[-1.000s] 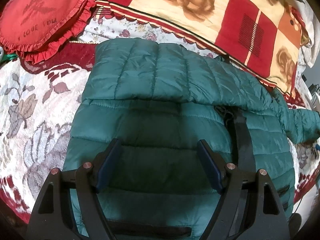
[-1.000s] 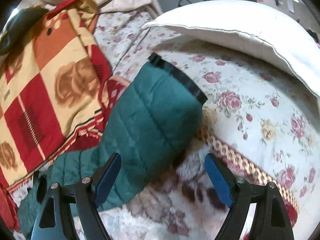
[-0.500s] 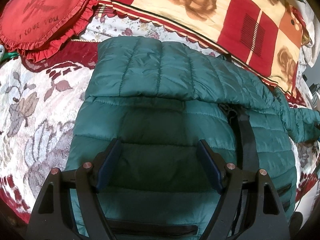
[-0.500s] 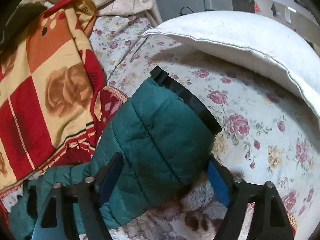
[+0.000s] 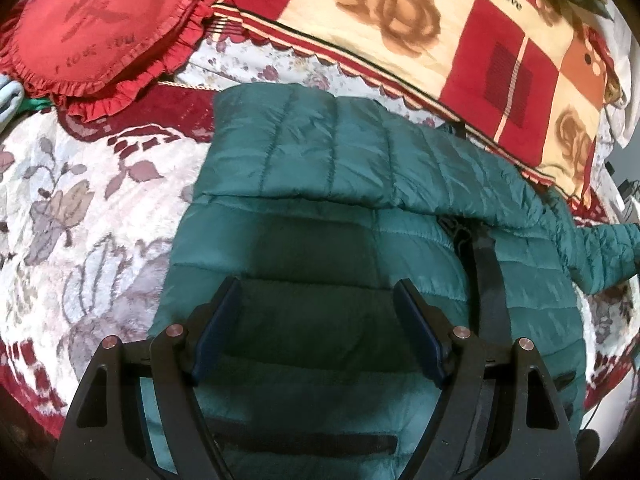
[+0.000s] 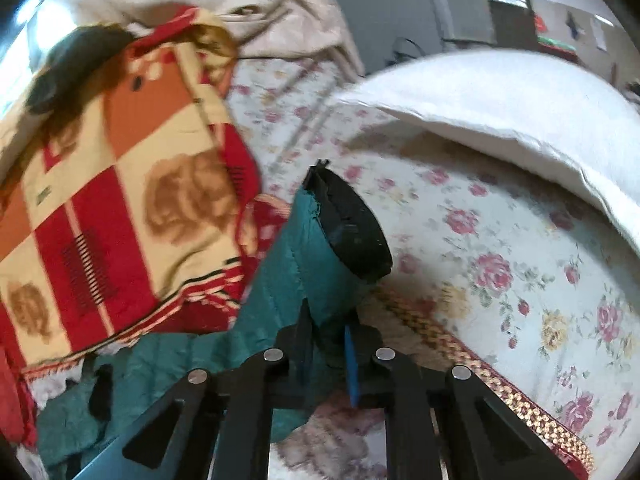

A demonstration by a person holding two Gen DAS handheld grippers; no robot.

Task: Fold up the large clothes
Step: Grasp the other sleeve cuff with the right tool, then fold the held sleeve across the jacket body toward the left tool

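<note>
A dark green quilted puffer jacket (image 5: 320, 216) lies flat on the bed, one sleeve folded across its upper body. My left gripper (image 5: 318, 304) is open and hovers just above the jacket's middle, holding nothing. The other sleeve (image 5: 600, 248) stretches off to the right. In the right wrist view my right gripper (image 6: 326, 332) is shut on that green sleeve (image 6: 312, 264) a little behind its black cuff (image 6: 352, 232), and the cuff end stands raised off the bedding.
A red heart-shaped ruffled cushion (image 5: 92, 28) lies at the far left. A red and cream rose-pattern blanket (image 5: 440, 32) runs along the back, also seen in the right wrist view (image 6: 120, 200). A white pillow (image 6: 500, 108) lies on the floral sheet (image 6: 500, 272).
My right gripper moved forward over the sleeve end and closed on it, lifting the cuff. My left gripper stayed open and shifted only slightly over the jacket.
</note>
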